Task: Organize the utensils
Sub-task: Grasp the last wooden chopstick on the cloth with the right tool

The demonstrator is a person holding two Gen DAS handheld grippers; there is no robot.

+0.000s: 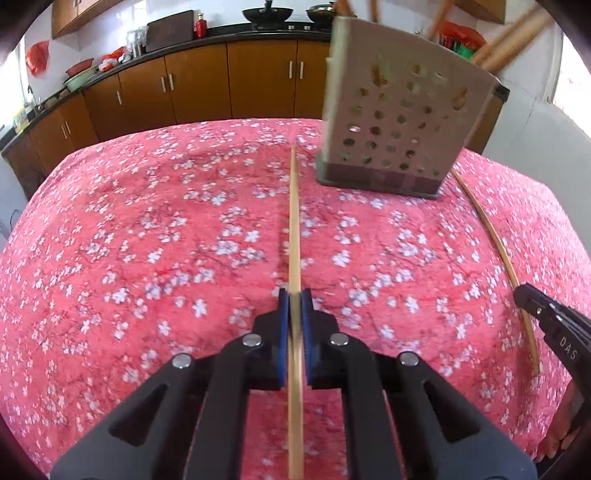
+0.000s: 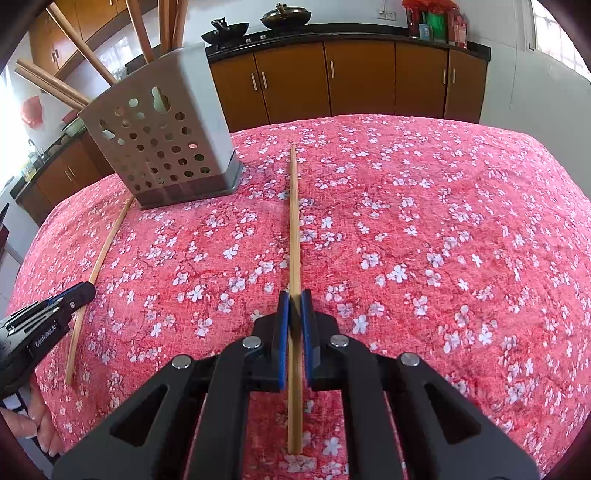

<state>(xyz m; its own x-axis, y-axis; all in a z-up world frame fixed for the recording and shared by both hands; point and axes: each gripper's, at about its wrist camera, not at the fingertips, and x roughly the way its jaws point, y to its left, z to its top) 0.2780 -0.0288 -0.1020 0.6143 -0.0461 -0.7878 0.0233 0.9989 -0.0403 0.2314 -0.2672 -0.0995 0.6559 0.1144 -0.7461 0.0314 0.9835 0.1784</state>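
Left gripper (image 1: 294, 299): blue pads pinch a bamboo chopstick (image 1: 294, 221) running lengthwise between them.
Right gripper (image 2: 294, 301): pinches a second chopstick (image 2: 294, 229) the same way.
Holder (image 1: 402, 129): perforated, near the tabletop's far edge, between both chopsticks.

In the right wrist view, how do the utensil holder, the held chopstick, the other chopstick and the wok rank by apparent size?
1. utensil holder
2. held chopstick, longest but thin
3. other chopstick, looks similar; farther away, so unsure
4. wok, small only because it is distant
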